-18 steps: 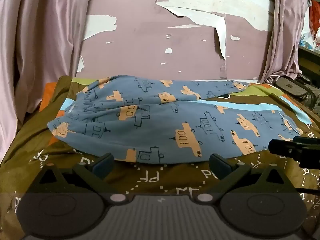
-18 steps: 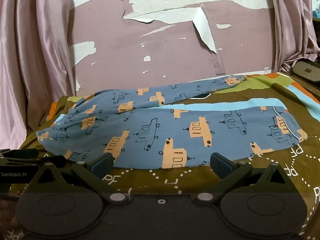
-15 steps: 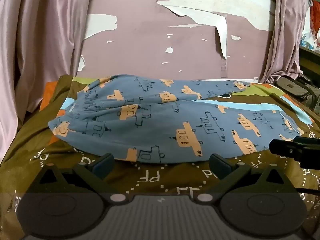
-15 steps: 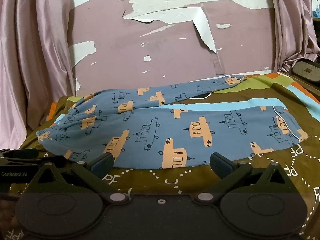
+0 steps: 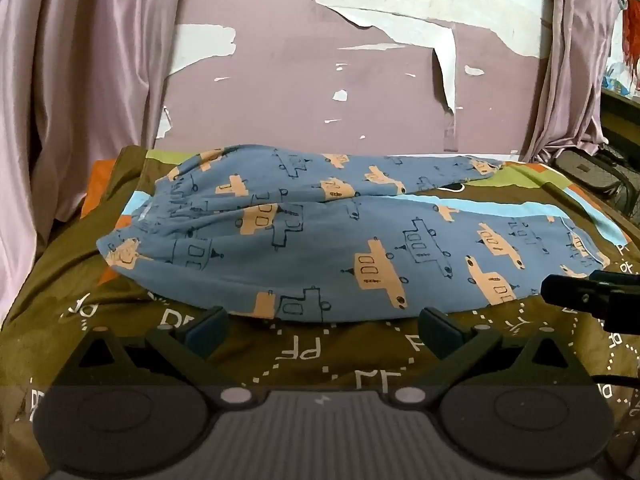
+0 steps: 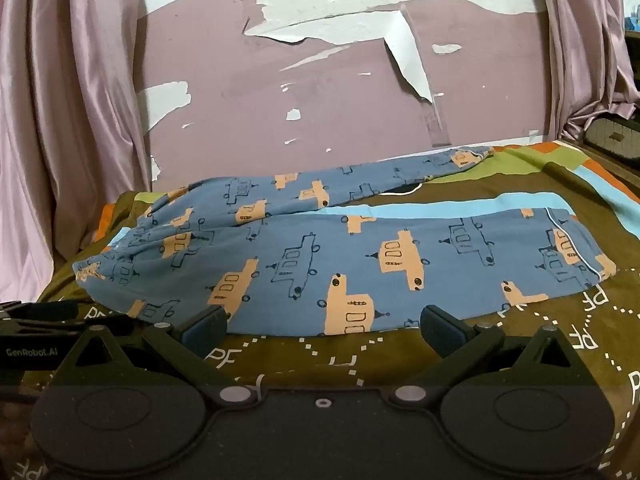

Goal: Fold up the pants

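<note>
Blue pants (image 5: 320,240) printed with orange vehicles lie spread across a brown bedspread (image 5: 312,360), waistband to the left, two legs running right. The far leg (image 6: 360,184) angles toward the wall; the near leg (image 6: 400,264) lies closest to me. My left gripper (image 5: 322,326) is open just short of the near hem edge, nothing between its fingers. My right gripper (image 6: 322,326) is likewise open at the near edge of the near leg, empty. Each gripper's tip shows at the side of the other's view.
A pink wall (image 5: 320,80) with peeling paint stands behind the bed. Pale pink curtains (image 5: 80,80) hang at left and right. A dark bag (image 5: 588,168) sits at the far right beside the bed. Bare bedspread (image 6: 520,184) lies between and right of the legs.
</note>
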Available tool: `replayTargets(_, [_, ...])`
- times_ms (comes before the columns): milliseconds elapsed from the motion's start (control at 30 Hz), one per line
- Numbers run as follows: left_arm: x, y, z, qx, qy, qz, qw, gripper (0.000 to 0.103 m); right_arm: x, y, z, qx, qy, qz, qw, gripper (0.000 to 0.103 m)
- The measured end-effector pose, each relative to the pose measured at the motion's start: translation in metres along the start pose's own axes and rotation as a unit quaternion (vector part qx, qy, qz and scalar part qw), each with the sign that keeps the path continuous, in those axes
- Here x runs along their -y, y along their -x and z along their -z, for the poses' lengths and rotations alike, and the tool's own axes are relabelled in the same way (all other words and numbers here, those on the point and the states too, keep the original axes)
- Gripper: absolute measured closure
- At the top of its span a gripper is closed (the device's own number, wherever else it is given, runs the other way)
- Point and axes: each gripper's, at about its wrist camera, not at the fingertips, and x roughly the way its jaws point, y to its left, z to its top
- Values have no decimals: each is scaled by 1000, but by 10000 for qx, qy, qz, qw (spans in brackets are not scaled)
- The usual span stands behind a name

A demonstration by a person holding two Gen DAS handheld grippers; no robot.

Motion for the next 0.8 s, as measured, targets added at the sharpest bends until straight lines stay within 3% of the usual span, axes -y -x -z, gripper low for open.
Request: replayTargets(800, [-2, 0, -1, -108, 22, 6, 9999, 0, 2, -1, -1, -39, -83, -10, 10000, 0])
